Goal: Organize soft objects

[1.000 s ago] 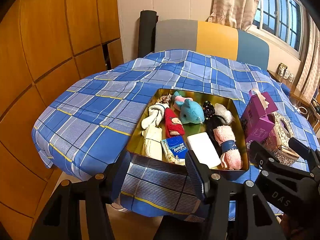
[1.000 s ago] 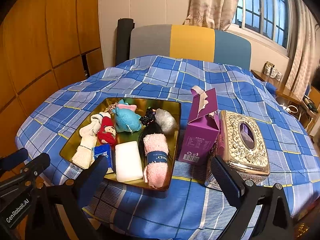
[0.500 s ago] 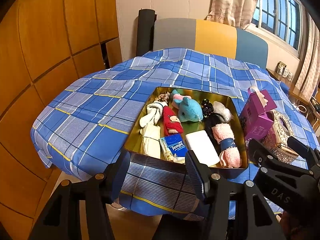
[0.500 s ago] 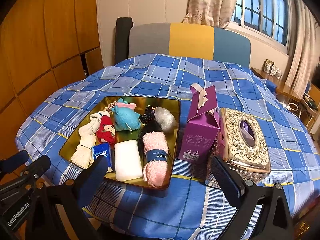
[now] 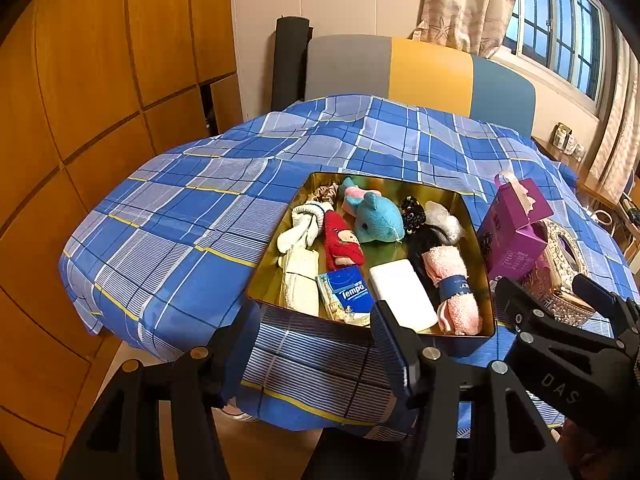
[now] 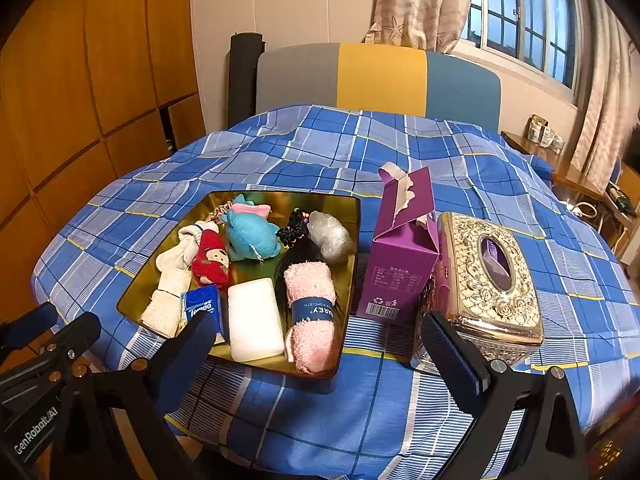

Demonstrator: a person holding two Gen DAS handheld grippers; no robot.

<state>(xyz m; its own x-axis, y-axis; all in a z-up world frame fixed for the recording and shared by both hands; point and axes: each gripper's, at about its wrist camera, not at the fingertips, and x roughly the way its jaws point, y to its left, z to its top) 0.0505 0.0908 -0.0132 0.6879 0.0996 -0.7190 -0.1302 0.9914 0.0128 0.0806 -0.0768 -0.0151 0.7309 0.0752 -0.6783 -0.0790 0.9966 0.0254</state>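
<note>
Checked bedspread [image 6: 400, 152] carries the gold tray [image 6: 352, 216], already filled with soft items; my left gripper [image 5: 312, 344] and right gripper [image 6: 320, 344] hang open, empty.

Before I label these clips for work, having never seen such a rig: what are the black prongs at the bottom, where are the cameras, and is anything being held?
The prongs are two hand-held claws; a person carries one in each hand. Each has a wide-angle camera looking forward along its fingers, so you get one picture per claw. The left claw and right claw both stand open and hold nothing. Ahead, on a blue checked cloth, sits a shallow gold metal tray with soft things: a blue plush toy, a rolled pink towel, a white foam block. To its right stand a purple cardboard carton and an ornate gold tissue box.
</note>
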